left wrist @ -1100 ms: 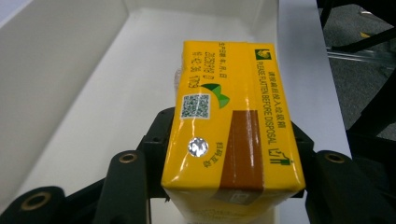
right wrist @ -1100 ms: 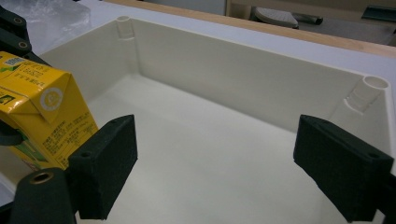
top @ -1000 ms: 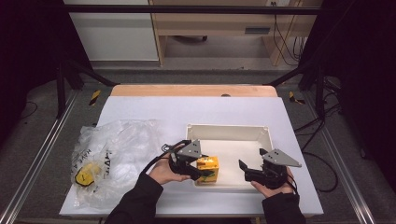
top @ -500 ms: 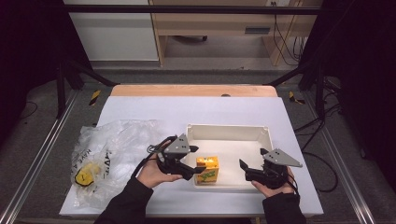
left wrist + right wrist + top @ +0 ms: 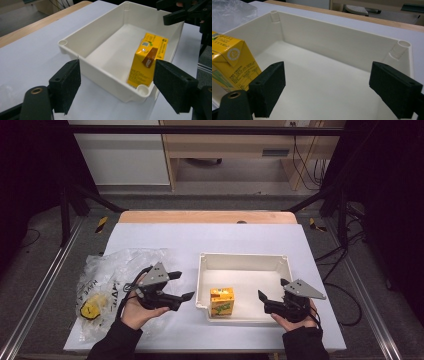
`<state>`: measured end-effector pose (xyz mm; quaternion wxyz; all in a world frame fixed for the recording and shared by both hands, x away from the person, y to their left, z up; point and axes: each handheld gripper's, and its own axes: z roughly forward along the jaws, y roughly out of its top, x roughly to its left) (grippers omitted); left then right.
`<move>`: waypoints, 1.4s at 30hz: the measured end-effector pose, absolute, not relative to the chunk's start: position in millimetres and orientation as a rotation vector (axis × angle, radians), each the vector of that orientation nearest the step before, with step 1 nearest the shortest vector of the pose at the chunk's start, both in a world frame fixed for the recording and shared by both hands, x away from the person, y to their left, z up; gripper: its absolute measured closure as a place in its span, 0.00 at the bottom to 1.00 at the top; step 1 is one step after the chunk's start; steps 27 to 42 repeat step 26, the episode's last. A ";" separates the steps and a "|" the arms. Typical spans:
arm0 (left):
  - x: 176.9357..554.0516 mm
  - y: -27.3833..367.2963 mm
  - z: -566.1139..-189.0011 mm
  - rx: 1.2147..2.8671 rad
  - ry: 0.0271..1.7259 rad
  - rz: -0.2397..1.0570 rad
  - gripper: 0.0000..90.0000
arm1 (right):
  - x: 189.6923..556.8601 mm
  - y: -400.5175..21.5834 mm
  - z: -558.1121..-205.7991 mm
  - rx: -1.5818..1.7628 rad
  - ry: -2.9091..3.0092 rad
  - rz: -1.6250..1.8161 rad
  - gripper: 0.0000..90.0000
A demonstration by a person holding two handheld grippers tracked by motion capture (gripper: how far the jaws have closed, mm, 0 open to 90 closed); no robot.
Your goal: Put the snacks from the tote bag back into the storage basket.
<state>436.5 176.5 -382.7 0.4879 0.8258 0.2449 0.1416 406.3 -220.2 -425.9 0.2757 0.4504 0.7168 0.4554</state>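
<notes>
The yellow thing (image 5: 90, 310) inside the crumpled plastic bag (image 5: 107, 287) is too veiled to name, the juice carton (image 5: 230, 65) runs off the right gripper view's left edge (print too blurred to read)

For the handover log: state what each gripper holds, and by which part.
Nothing is held. The left gripper and right gripper stand open; the yellow juice carton stands free in the white plastic tray.

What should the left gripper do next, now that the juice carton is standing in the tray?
Probably swing the left gripper left to the plastic bag for the yellow item inside. Its jaws have just been opening with nothing between them, the juice carton stands alone in the tray near corner, and the right gripper hovers open at the tray's other end.
</notes>
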 end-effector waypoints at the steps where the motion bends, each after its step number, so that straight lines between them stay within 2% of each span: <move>1: 435.4 182.1 -384.7 2.003 0.613 0.357 0.24 | 406.2 -220.5 -425.7 1.210 1.923 1.224 0.15; 13: 418.2 254.0 -402.2 1.900 0.848 0.494 0.24 | 405.4 -225.8 -424.4 1.226 1.908 1.212 0.15; 26: 395.8 324.1 -422.3 1.790 1.022 0.620 0.26 | 405.2 -227.6 -423.6 1.227 1.914 1.207 0.15; 42: 395.8 324.1 -422.3 1.790 1.022 0.620 0.26 | 405.2 -227.6 -423.6 1.227 1.914 1.207 0.15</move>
